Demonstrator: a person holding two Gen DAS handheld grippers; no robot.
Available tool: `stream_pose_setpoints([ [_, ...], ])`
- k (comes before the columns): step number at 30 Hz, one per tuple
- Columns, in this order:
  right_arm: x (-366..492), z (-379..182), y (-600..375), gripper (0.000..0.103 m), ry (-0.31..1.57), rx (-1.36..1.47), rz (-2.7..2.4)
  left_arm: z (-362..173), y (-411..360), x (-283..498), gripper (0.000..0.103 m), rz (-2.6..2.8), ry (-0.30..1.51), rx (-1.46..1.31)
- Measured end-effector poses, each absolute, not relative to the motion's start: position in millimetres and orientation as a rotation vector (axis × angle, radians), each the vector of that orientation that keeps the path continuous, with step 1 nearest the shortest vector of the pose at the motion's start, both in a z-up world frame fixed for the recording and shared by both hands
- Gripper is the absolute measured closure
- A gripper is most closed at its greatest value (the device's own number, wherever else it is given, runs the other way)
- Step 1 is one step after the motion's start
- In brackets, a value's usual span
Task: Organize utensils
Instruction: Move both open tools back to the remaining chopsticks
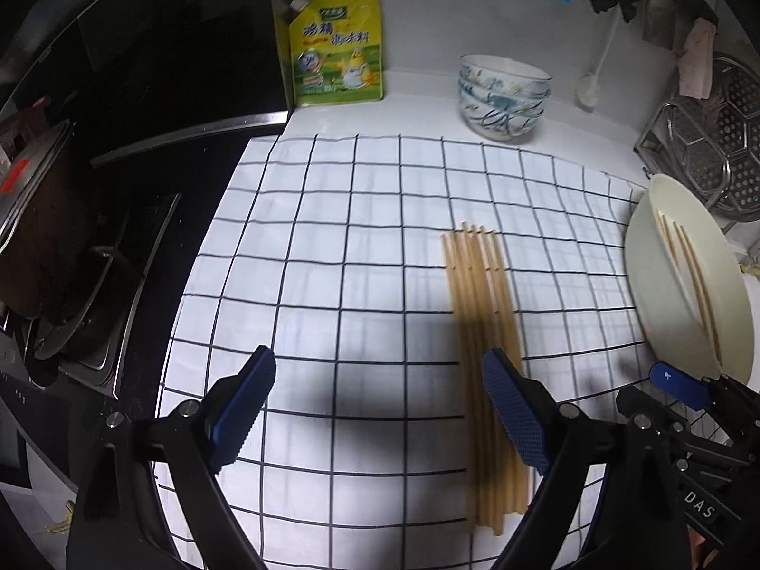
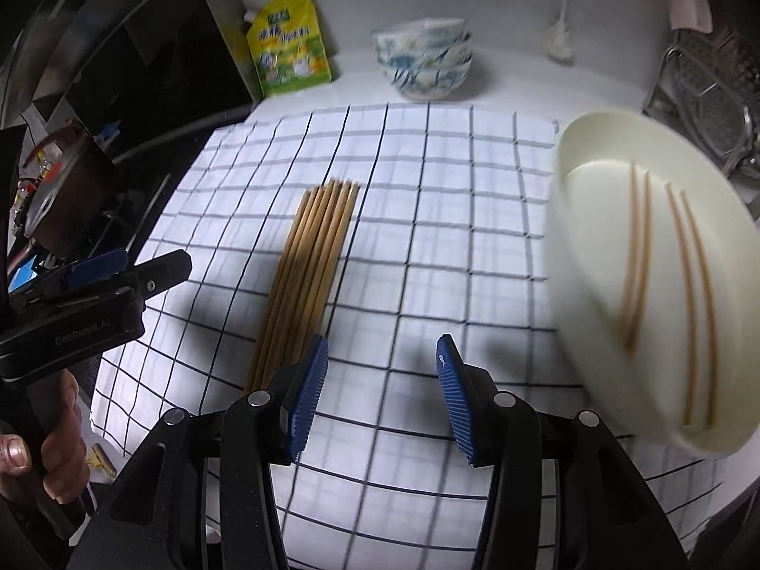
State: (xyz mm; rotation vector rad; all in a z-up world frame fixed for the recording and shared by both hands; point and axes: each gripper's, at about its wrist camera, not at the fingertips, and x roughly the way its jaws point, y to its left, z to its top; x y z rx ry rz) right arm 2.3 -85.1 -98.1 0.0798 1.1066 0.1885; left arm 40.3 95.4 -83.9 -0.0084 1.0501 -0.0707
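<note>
Kitchen counter, white, with a black stove (image 1: 95, 247) at its left end and a wire rack (image 1: 703, 152) at its right. A white cloth with a dark grid (image 1: 356, 247) is spread over the working area, presumably to keep the utensils clean and to stop them rolling.

A bundle of chopsticks (image 1: 479, 332) lies flat on the cloth, right of centre, the sticks side by side and touching, all pointing towards the back wall. Laid parallel like this, one end can be taken without disturbing the others.

A cream oval tray (image 2: 593, 152) sits at the right edge of the cloth, well apart from the bundle. Four chopsticks (image 2: 665, 275) already lie in it as two loose pairs. I judge it to be the collecting place, and sorting to be partly done.

Behind the cloth stand stacked patterned bowls (image 1: 503, 95) and a yellow pouch of seasoning (image 1: 339, 47), both clear of the work.

The left gripper (image 1: 377, 408) hangs over the near end of the cloth with its jaws wide apart and nothing between them; its right-hand finger (image 1: 515, 413) overlaps the near end of the bundle in that view, but whether it touches I cannot tell. The right gripper (image 2: 382, 396) is partly open and also empty, over bare cloth between bundle and tray. A hand (image 2: 52, 432) is seen holding the left tool's handle.

Both tools point steeply down at the near ends of the sticks, which suggests a further pick is being lined up.
</note>
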Motion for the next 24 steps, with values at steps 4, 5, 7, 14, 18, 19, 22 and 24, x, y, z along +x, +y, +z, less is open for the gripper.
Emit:
stream_pose_setpoints([
  [4, 7, -116, -70, 0.057, 1.129, 0.076, 0.184, -100, 103, 39, 0.016, -0.071, 1.078, -0.013],
  [5, 8, -120, -68, 0.057, 1.135, 0.077, 0.181, -104, 104, 39, 0.016, -0.072, 1.085, -0.006],
  [7, 11, -130, -62, 0.057, 1.148, 0.081, 0.179, -109, 106, 38, 0.016, -0.072, 1.093, 0.003],
  [14, 13, -144, -49, 0.057, 1.162, 0.070, 0.159, -119, 114, 36, 0.016, -0.083, 1.101, 0.006],
  [18, 14, -147, -45, 0.057, 1.168, 0.049, 0.141, -120, 114, 36, 0.016, -0.097, 1.098, 0.009],
  [19, 14, -147, -44, 0.057, 1.172, 0.042, 0.137, -121, 114, 37, 0.016, -0.099, 1.098, 0.008],
  [22, 14, -148, -43, 0.057, 1.174, 0.034, 0.136, -123, 114, 37, 0.016, -0.106, 1.103, 0.001],
  [24, 14, -149, -42, 0.057, 1.179, 0.026, 0.140, -124, 113, 38, 0.016, -0.112, 1.107, 0.001],
])
